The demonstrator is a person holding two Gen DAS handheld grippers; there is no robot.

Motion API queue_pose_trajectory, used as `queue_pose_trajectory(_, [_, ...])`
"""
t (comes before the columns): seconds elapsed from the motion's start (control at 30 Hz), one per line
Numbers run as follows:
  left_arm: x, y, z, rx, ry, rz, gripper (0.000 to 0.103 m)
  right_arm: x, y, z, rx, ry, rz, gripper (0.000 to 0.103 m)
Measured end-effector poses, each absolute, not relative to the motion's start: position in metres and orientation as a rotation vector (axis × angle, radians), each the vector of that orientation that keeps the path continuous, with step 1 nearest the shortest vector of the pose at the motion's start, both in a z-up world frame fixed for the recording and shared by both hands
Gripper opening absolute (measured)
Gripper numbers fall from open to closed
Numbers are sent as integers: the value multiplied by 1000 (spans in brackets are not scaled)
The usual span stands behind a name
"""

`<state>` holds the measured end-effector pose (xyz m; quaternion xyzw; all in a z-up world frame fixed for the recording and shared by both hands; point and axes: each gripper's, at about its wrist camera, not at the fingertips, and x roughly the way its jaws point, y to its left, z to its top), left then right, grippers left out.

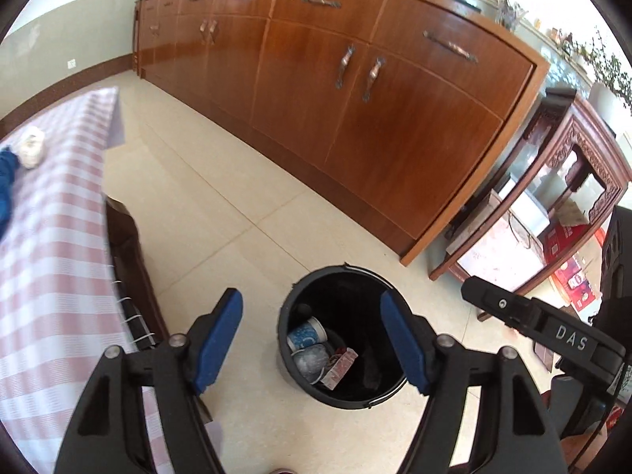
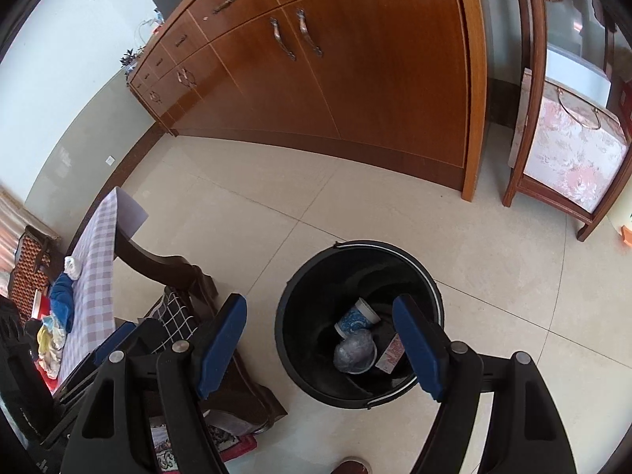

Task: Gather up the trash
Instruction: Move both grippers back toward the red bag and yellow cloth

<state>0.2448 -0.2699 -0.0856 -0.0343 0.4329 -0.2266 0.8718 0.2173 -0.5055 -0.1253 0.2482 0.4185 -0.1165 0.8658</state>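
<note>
A black bucket (image 1: pixel 292 363) stands on the tiled floor and also shows in the right wrist view (image 2: pixel 300 363). Inside lie a blue-and-white paper cup (image 1: pixel 306 333), a crumpled clear plastic cup (image 1: pixel 312 361) and a red-and-white wrapper (image 1: pixel 339 367); the same cup (image 2: pixel 357 318), plastic (image 2: pixel 355 351) and wrapper (image 2: pixel 391 353) show in the right wrist view. My left gripper (image 1: pixel 312 341) is open and empty above the bucket. My right gripper (image 2: pixel 320 347) is open and empty above it too. A crumpled white paper (image 1: pixel 31 146) lies on the checked tablecloth (image 1: pixel 59 245).
A long wooden cabinet (image 1: pixel 355 91) runs along the far wall. A carved dark wood stand (image 1: pixel 553 181) holds boxes at the right. The table (image 2: pixel 94 245) carries blue cloth (image 2: pixel 63 300) and other clutter. A dark wooden chair (image 2: pixel 177 276) stands beside the bucket.
</note>
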Motion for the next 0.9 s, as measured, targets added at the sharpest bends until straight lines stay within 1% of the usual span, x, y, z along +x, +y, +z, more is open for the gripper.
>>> queue_pose_trajectory(0.17, [235,-218,-62,-98,861,-392,74,212,-461,-94,464,830,-169,79])
queue_pose_trajectory(0.4, [217,-134,-40,-112,799,-234,74,213,-387,-66,411,793,-26,81])
queue_pose_trajectory(0.7, [193,-28,-26,-143,722,-28,74,223,-282,-43,313,773,158,81])
queue_pose_trajectory(0.9, [176,23,-23,-175,694,67,74,226,-213,-32,222,761,252,82])
